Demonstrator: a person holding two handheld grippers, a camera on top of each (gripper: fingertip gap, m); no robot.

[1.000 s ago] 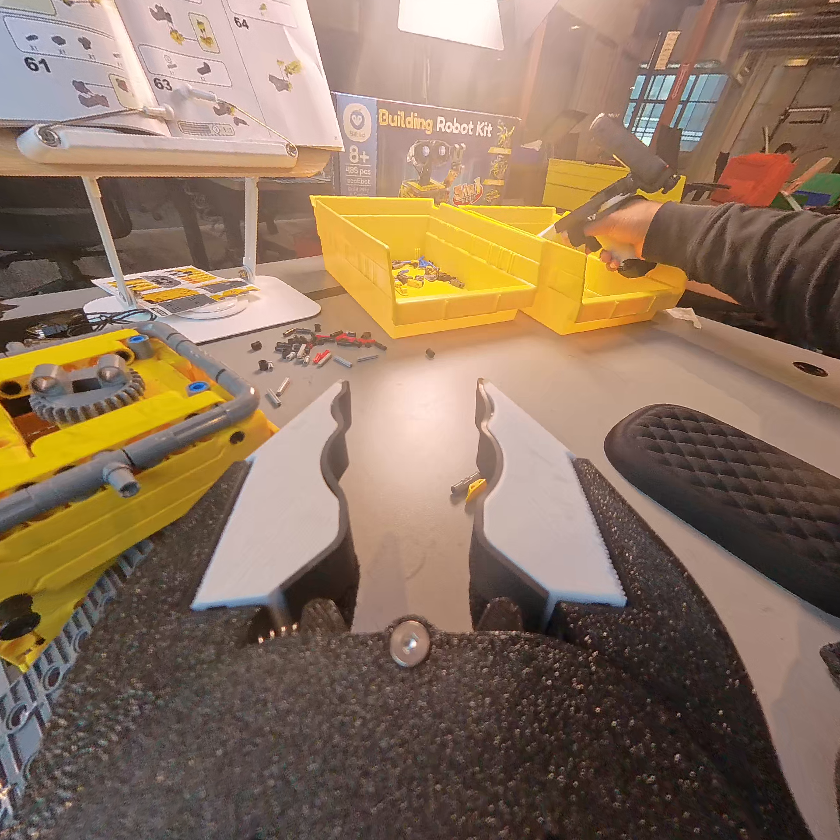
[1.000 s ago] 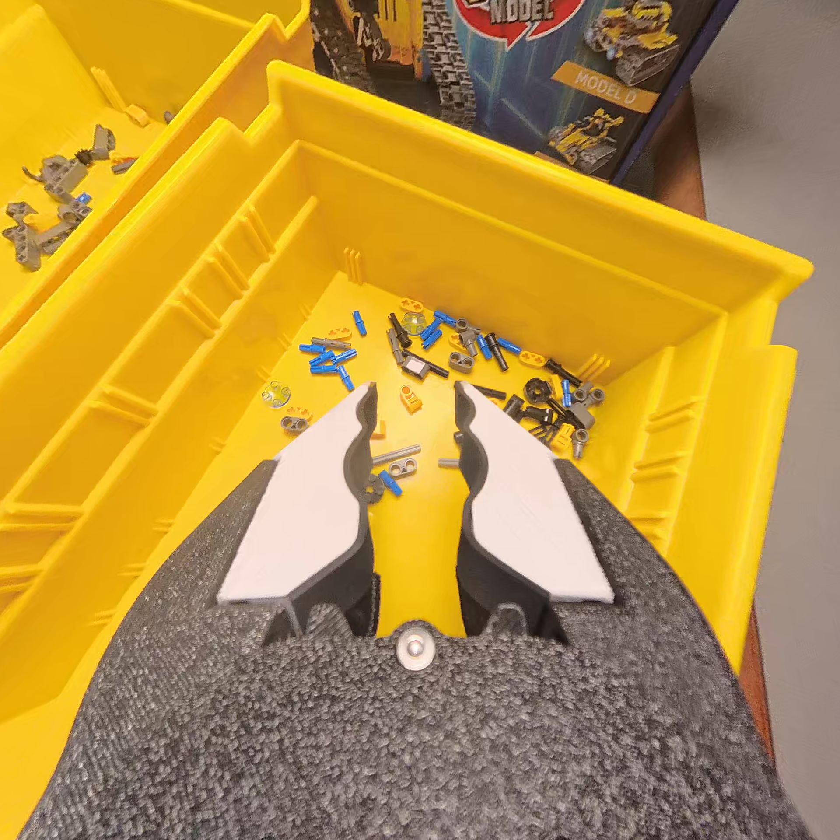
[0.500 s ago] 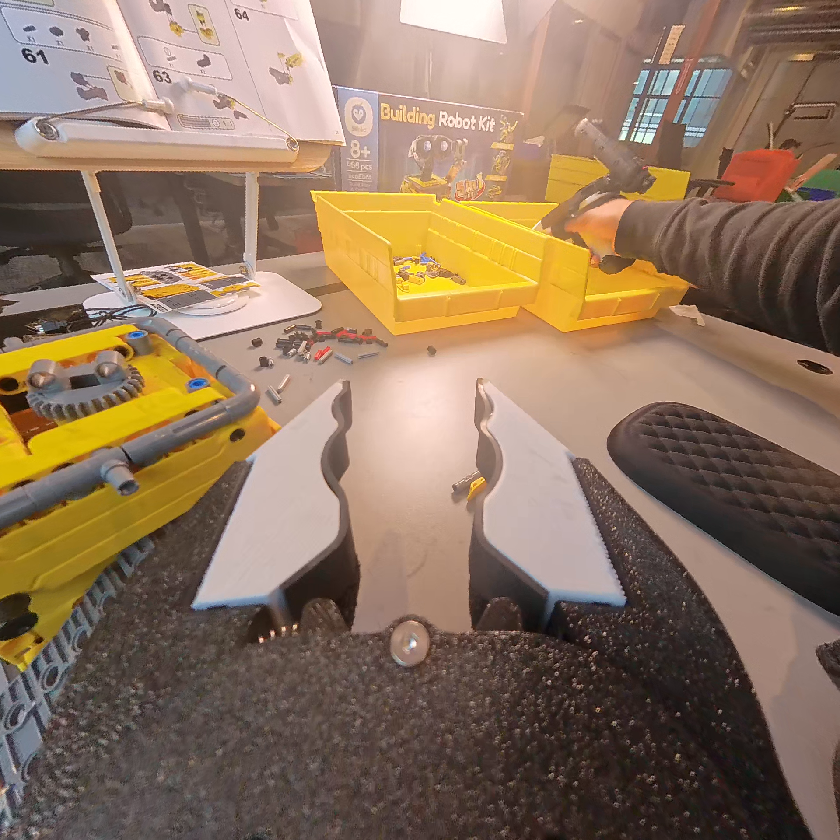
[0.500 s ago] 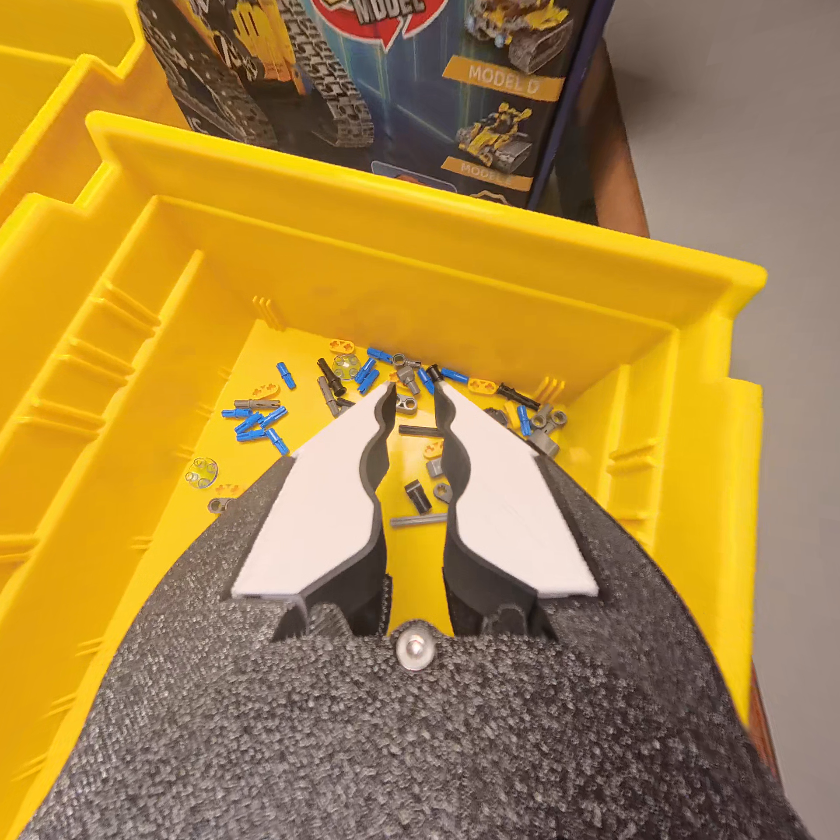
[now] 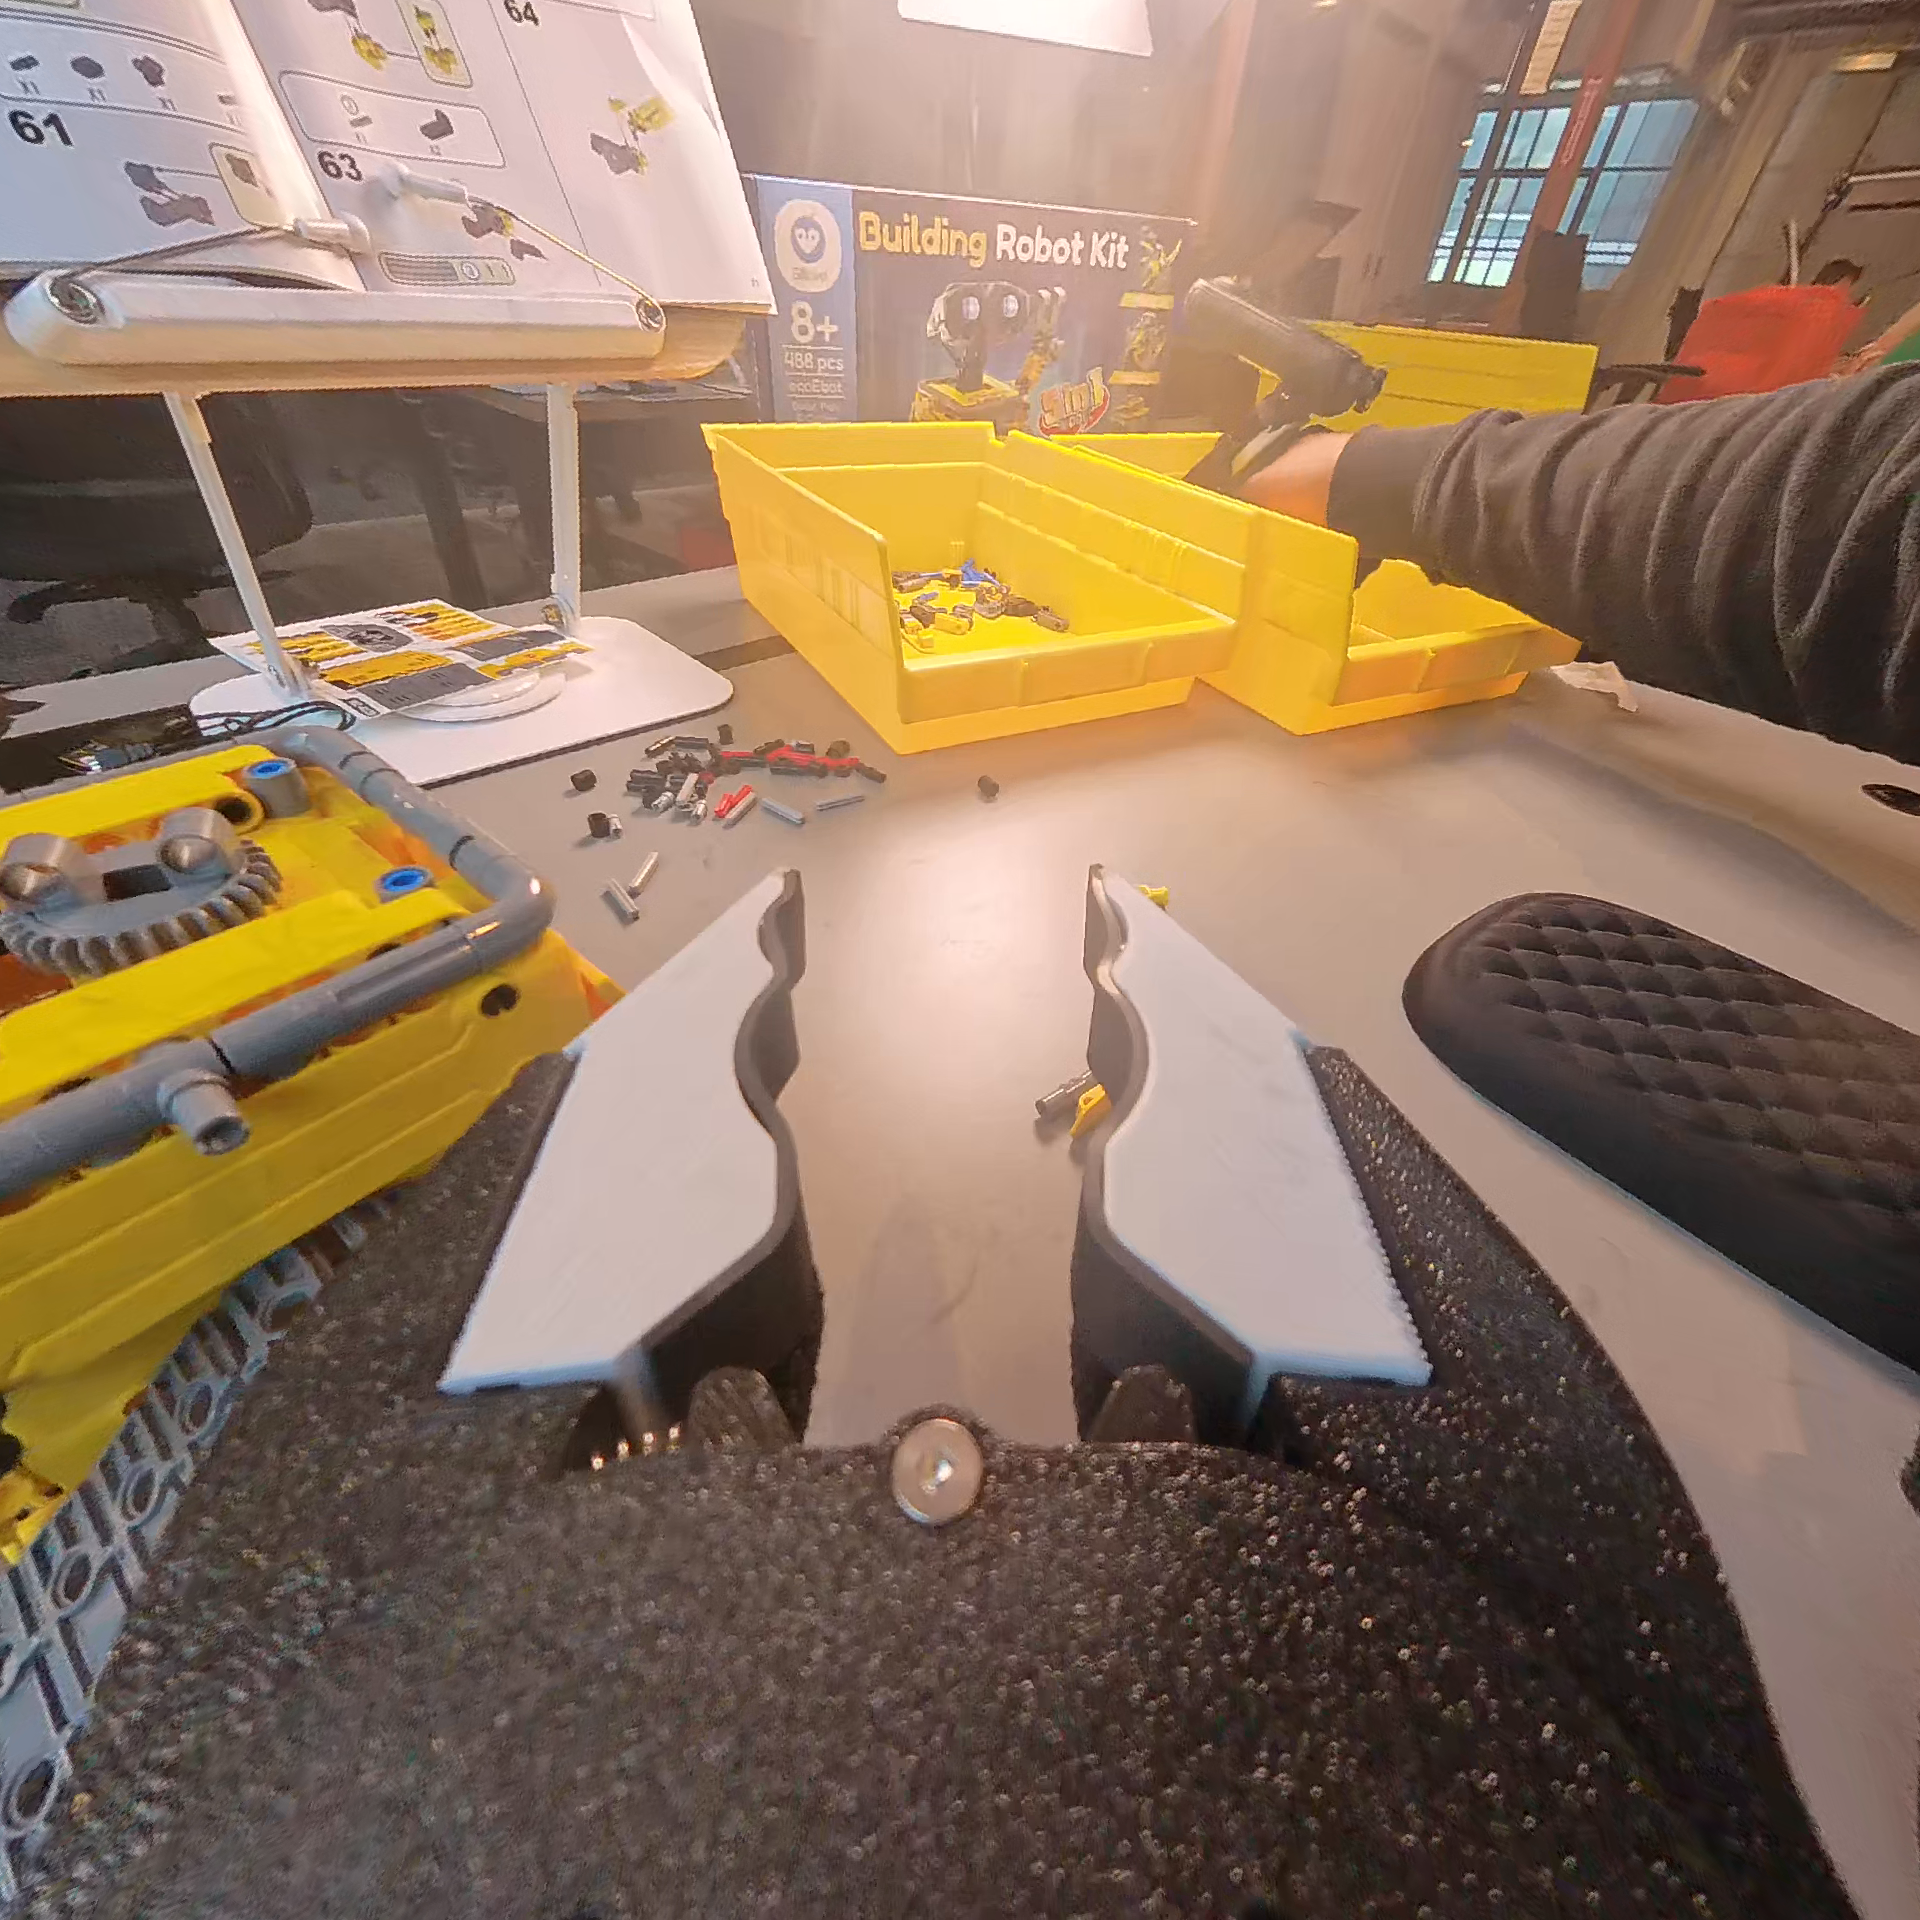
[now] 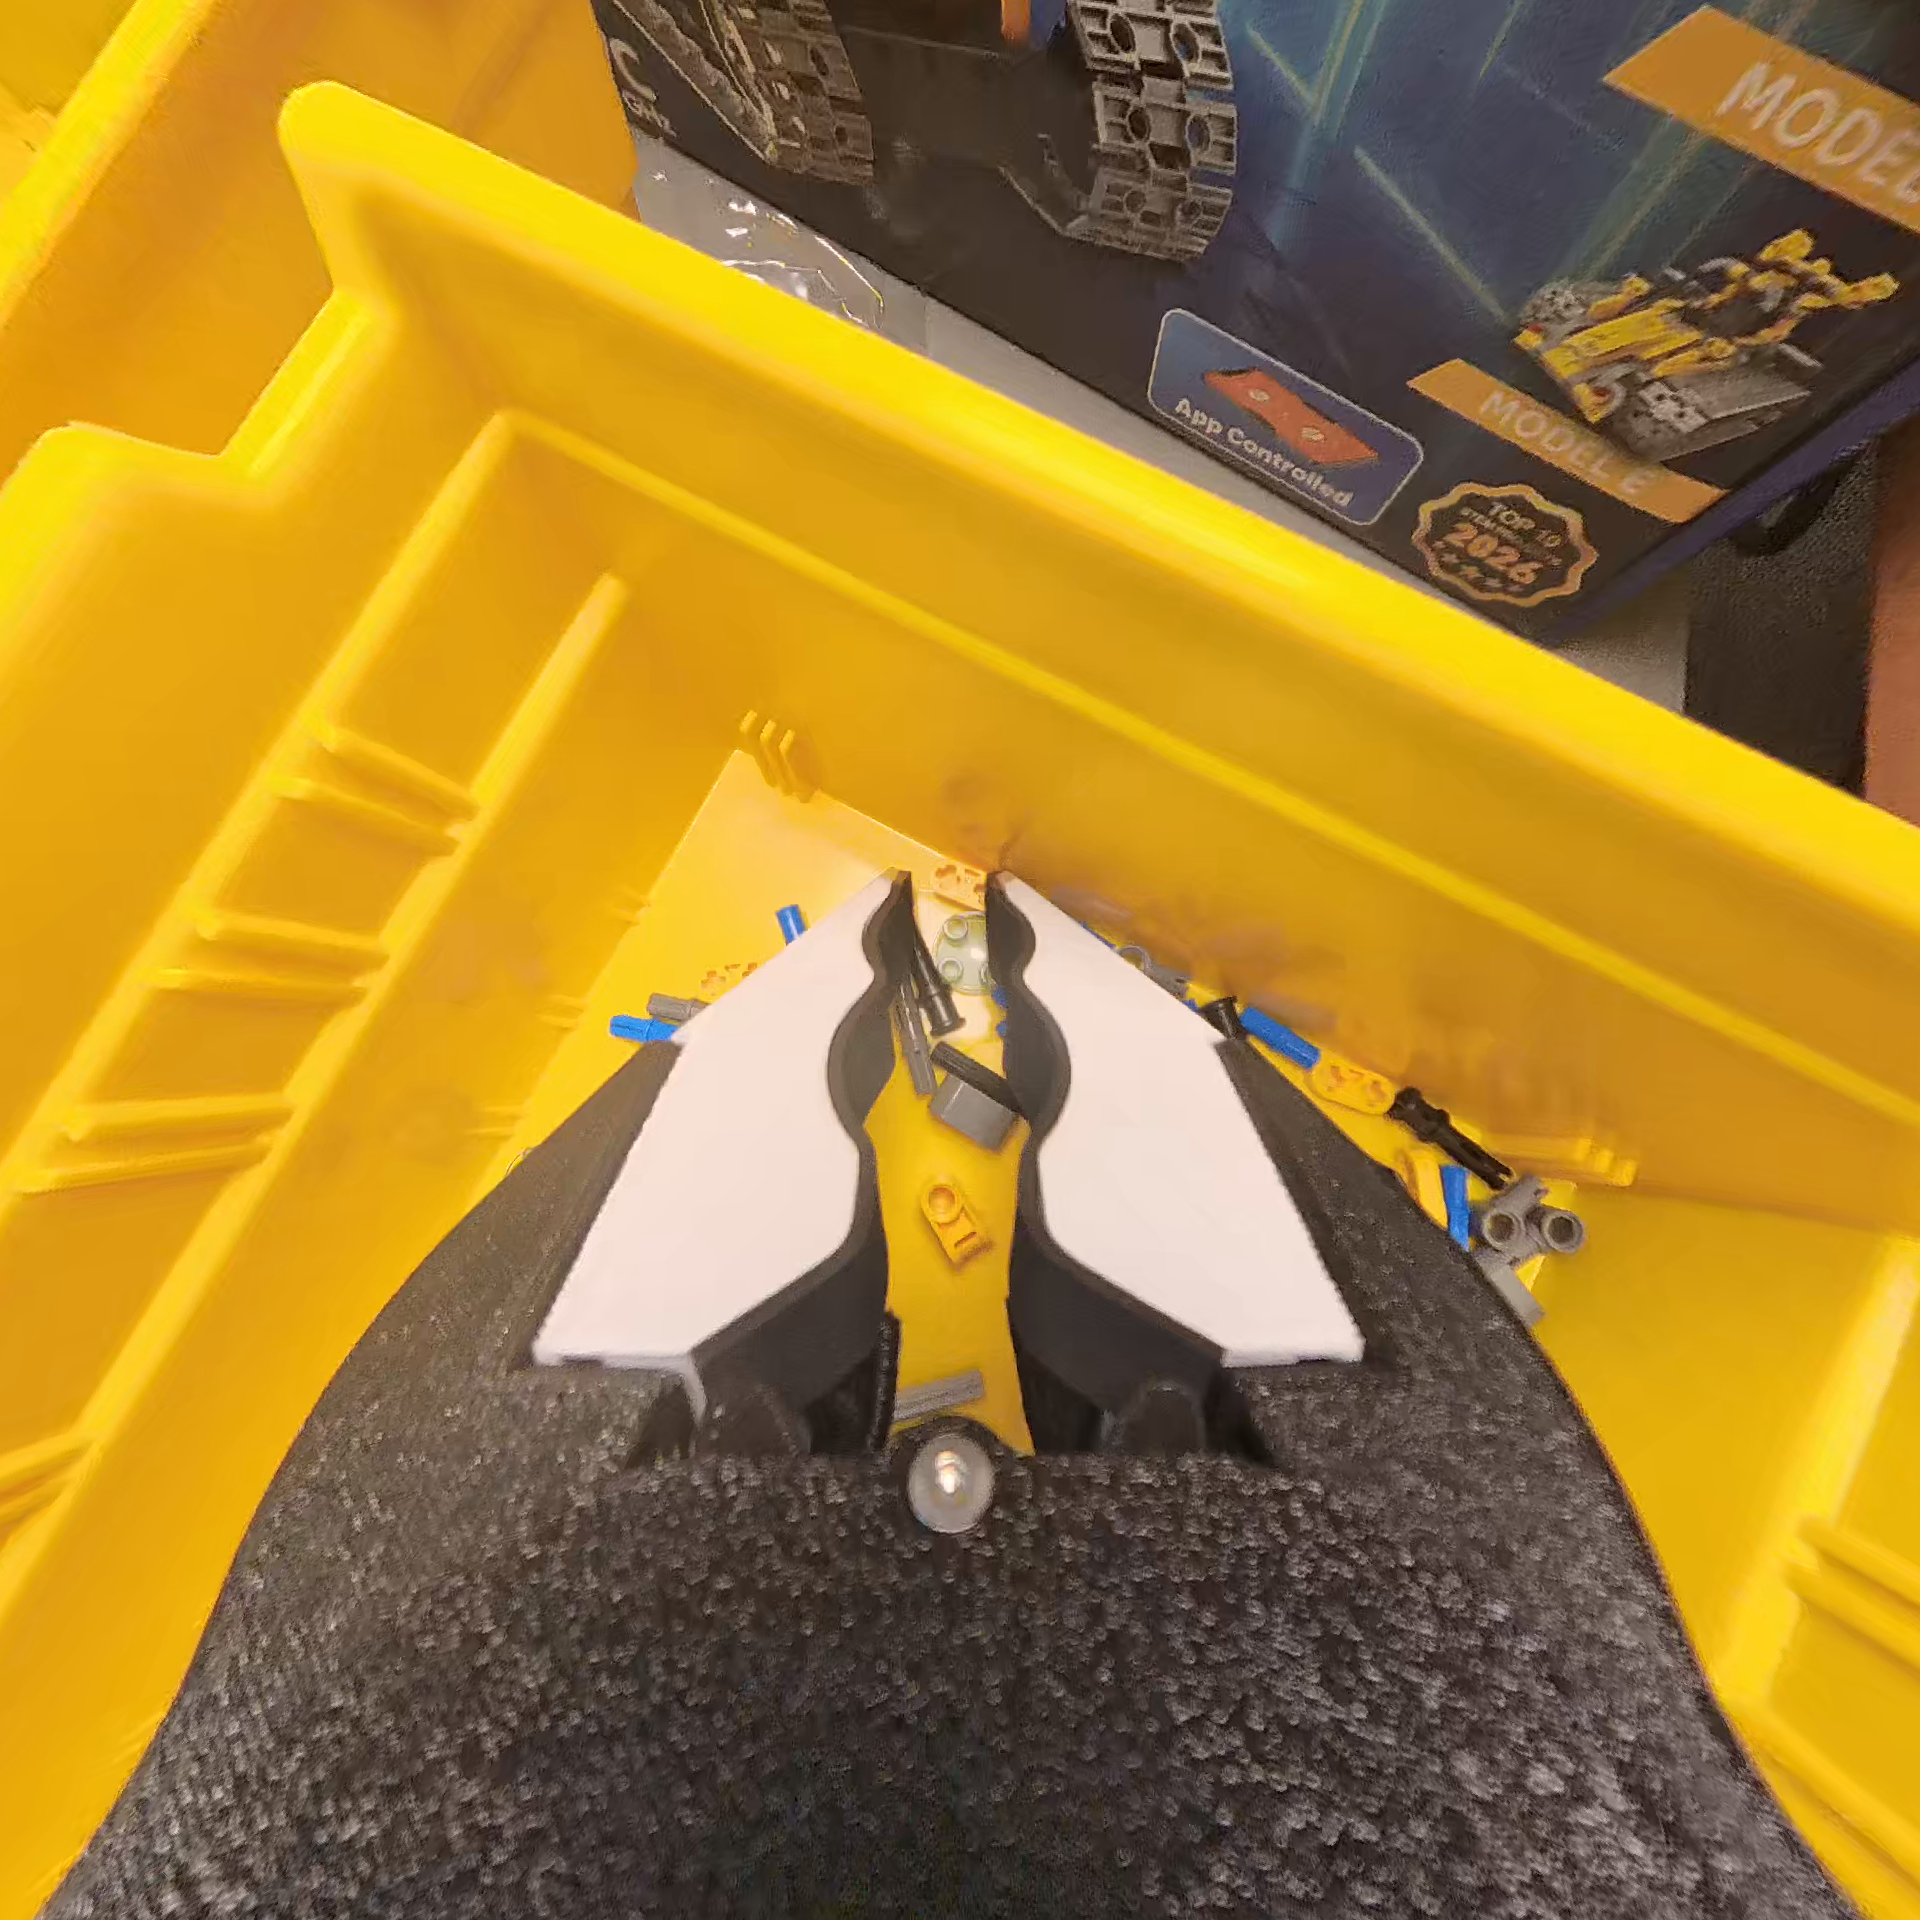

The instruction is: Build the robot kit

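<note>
My right gripper (image 6: 948, 883) is down inside a yellow bin (image 6: 1039, 623), its tips close to the far wall. The jaws stand a narrow gap apart and clamp nothing. Between the fingers lie a clear round stud piece (image 6: 961, 956), a black pin (image 6: 930, 987), a grey connector (image 6: 971, 1107) and a small yellow piece (image 6: 951, 1216). My left gripper (image 5: 940, 883) is open and empty, low over the grey table (image 5: 1195, 831). A small black-and-yellow piece (image 5: 1075, 1096) lies by its right finger. A yellow brick-built model (image 5: 208, 987) sits just left of it.
Loose small parts (image 5: 727, 779) lie ahead of two yellow bins (image 5: 987, 665). A kit box (image 5: 987, 291) stands behind them and shows in the right wrist view (image 6: 1351, 260). An instruction booklet on a stand (image 5: 343, 312) is far left, a black padded rest (image 5: 1714, 1091) right. A sleeved arm (image 5: 1662, 540) reaches over the bins. Spacing between my two grippers at the tips: around 55 centimeters.
My right gripper has moved forward and down toward the bin's far wall, and its jaws have narrowed from wide open to a small gap. My left gripper has stayed put.
</note>
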